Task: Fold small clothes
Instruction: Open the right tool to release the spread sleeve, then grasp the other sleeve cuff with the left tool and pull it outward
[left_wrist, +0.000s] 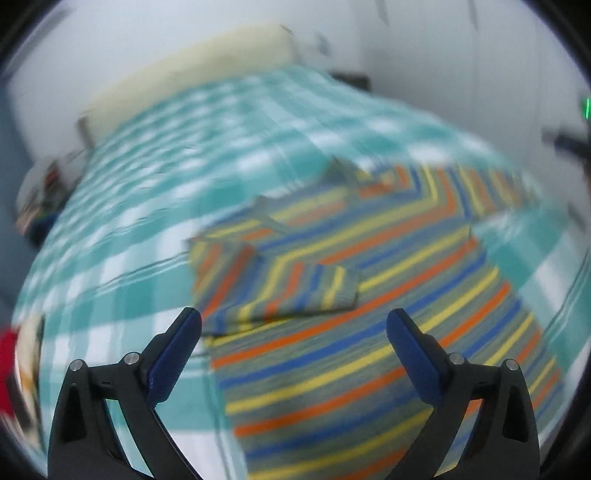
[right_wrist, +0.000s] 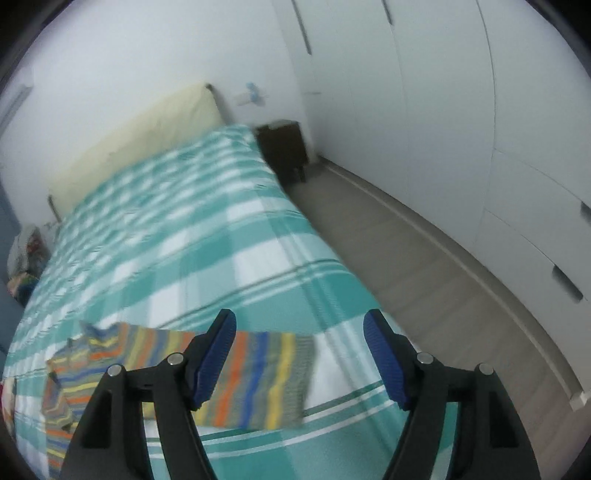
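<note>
A small striped sweater (left_wrist: 369, 306) in orange, yellow, blue and grey lies flat on the teal-and-white checked bedspread (left_wrist: 166, 206). Its left sleeve (left_wrist: 280, 291) is folded in across the chest; the other sleeve (left_wrist: 476, 188) stretches out to the right. My left gripper (left_wrist: 293, 325) hovers open above the sweater's body with nothing between its fingers. In the right wrist view the outstretched sleeve (right_wrist: 266, 376) lies flat on the bedspread (right_wrist: 221, 236). My right gripper (right_wrist: 299, 328) hangs open over the cuff end, empty.
A cream headboard (right_wrist: 136, 136) stands at the far end of the bed. A dark nightstand (right_wrist: 284, 147) is beside it, a grey floor strip (right_wrist: 424, 258) and white wardrobe doors (right_wrist: 461, 110) run along the right. A red item (left_wrist: 9, 369) lies at the left edge.
</note>
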